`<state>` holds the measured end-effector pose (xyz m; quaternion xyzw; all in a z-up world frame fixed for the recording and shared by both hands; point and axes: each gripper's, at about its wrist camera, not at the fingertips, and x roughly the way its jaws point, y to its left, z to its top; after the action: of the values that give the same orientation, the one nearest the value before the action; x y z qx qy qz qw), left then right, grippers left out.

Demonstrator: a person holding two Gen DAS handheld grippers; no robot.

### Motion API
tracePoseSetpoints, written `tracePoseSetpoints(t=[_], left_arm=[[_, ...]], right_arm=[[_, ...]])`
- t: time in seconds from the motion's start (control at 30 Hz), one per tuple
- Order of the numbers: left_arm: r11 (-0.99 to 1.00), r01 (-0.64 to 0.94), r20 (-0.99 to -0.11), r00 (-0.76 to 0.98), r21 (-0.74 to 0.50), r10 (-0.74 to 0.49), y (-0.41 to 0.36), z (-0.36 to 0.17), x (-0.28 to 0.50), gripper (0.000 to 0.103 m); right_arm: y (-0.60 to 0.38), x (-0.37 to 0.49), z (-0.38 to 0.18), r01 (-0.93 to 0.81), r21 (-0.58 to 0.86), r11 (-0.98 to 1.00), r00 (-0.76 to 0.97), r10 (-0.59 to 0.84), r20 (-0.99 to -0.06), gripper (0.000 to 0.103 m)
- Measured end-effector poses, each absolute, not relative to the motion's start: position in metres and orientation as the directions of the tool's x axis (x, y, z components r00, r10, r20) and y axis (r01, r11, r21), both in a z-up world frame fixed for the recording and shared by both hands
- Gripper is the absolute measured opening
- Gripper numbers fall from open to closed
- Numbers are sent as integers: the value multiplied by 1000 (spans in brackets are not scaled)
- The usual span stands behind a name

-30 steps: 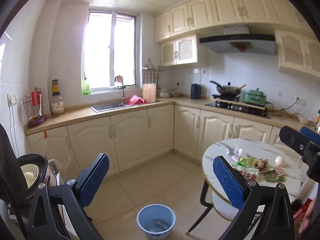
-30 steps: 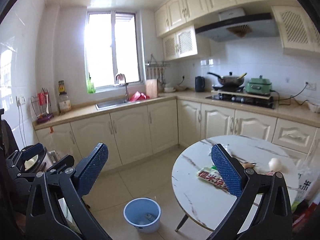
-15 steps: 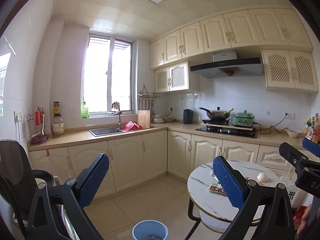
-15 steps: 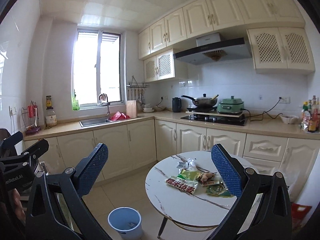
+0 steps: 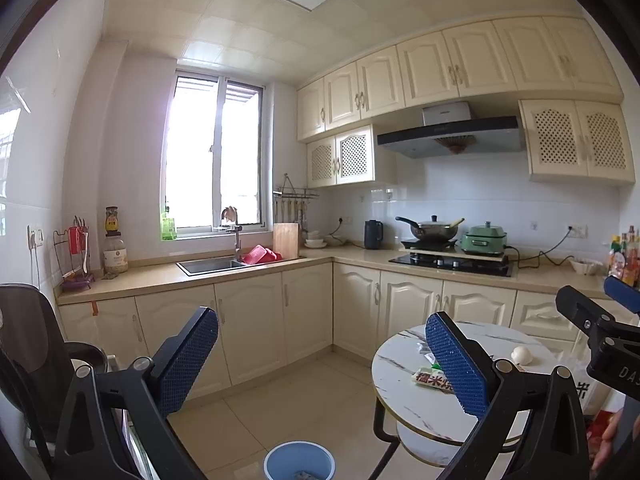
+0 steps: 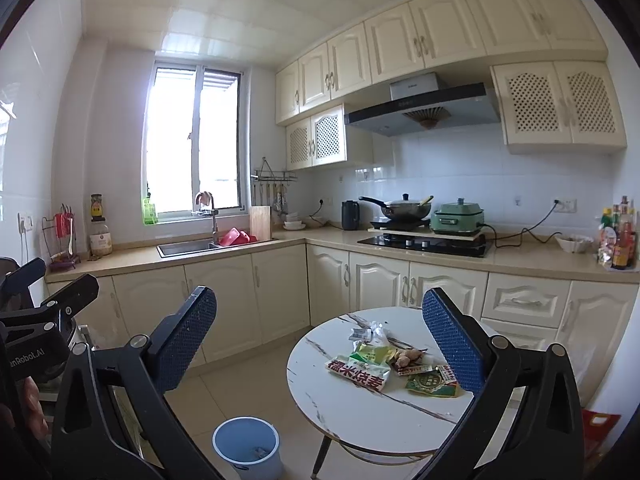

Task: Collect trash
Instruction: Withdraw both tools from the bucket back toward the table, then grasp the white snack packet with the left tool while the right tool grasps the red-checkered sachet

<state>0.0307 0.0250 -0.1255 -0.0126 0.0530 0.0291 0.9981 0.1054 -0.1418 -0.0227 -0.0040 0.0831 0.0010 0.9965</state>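
Several wrappers lie on a round white marble table (image 6: 360, 408): a red and white packet (image 6: 359, 372), a green packet (image 6: 372, 353), a dark green packet (image 6: 432, 384) and a clear wrapper (image 6: 366, 332), beside a piece of ginger (image 6: 408, 357). The left wrist view shows the same table (image 5: 404, 404), the red and white packet (image 5: 434, 381) and a white round thing (image 5: 522, 356). A blue bucket (image 6: 246, 448) (image 5: 299, 462) stands on the floor left of the table. My right gripper (image 6: 320, 340) and left gripper (image 5: 322, 364) are both open, empty and held high, away from the table.
Cream base cabinets (image 6: 280, 292) with a sink (image 6: 188, 247) and a hob (image 6: 424, 244) run along the walls behind. A black chair (image 5: 24, 360) stands at the left. A hand (image 5: 612, 440) holds the other gripper at the right edge.
Both grippers have risen and tilted up, so the ceiling shows and the table and bucket sit lower in the views. Both stay open.
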Motion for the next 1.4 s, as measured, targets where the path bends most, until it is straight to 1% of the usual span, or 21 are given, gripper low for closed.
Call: tracePoseSetpoints(t=[0.53,0.63,0.8,0.97,1.13,1.3,1.4], left_arm=[[998,-56,-116,992,-15,54,18,-98,60,102],[999,-46,-113,993,-20,43,17,-97,64,102],[999,-38,-136,990,-19,35,16,-101,79,102],[1000,-10,-191,982,-27,4,6,-112,111,102],[999,32,-294,955,-19,-36,-16,-134,160,102],[998,62,-409,911,-1,-57,-43,-154,217,102],[996,94,-457,886,10,-79,-62,-155,250,102]], right_arm=[[-146,107,-25,2,-8,1000,984,-4,-176,103],[-148,108,-27,9,-7,1000,984,-10,-180,103],[-156,113,-32,23,-2,1000,981,-23,-194,103],[-177,129,-47,68,2,998,969,-66,-237,103],[-222,152,-79,165,25,986,937,-149,-315,103],[-281,181,-127,281,41,959,867,-235,-440,103],[-316,198,-159,334,54,941,814,-260,-519,103]])
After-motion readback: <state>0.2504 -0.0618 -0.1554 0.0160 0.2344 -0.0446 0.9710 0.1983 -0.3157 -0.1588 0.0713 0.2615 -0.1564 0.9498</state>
